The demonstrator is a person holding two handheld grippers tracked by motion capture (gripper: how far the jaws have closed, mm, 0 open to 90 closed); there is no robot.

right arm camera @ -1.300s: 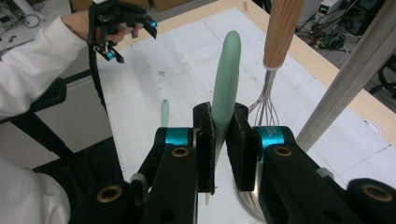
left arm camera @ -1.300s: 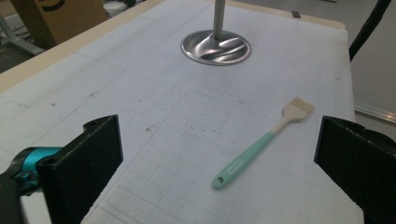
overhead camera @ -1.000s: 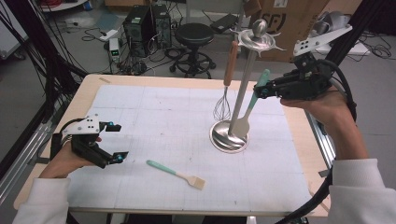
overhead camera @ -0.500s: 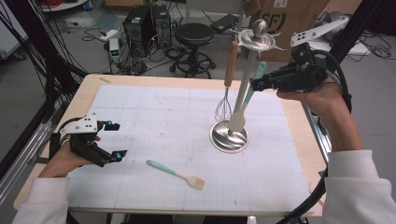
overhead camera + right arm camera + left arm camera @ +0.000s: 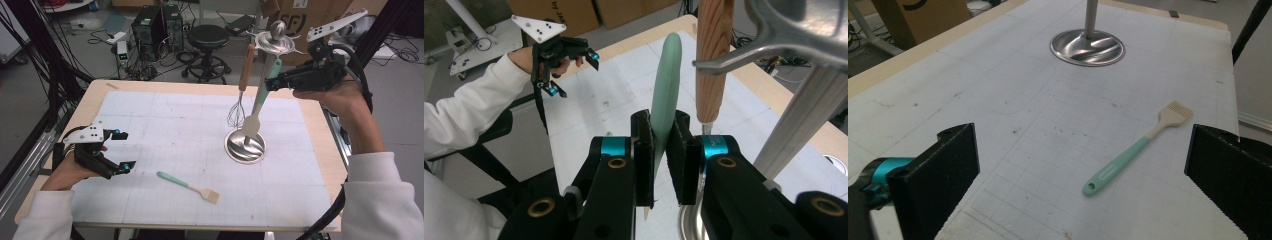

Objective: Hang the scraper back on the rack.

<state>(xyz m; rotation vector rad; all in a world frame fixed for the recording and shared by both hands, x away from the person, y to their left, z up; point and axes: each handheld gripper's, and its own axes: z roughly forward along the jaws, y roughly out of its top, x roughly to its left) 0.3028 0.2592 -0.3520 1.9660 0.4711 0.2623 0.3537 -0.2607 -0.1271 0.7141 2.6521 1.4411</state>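
A steel utensil stand [image 5: 245, 146] rises from a round base to a hooked top [image 5: 278, 42]. From one hook hangs a whisk [image 5: 244, 70] with a wooden handle. My right gripper [image 5: 271, 82] is shut on the mint handle of a spatula [image 5: 255, 112], held upright beside the pole with its pale blade just above the base. In the right gripper view the pads [image 5: 642, 145] pinch that spatula handle [image 5: 665, 95], close to the wooden handle [image 5: 714, 60]. My left gripper [image 5: 125, 151] rests open at the mat's left. A mint-handled pastry brush [image 5: 187, 186] lies on the mat.
In the left gripper view the brush [image 5: 1133, 155] lies ahead between the wide jaws, with the stand's base [image 5: 1087, 47] farther off. A white grid mat [image 5: 165, 125] covers the wooden table [image 5: 320, 125]. A stool, boxes and cables sit behind the table.
My right gripper has lifted the spatula slightly and drawn it nearer the stand's top. The left gripper and the brush have stayed where they were.
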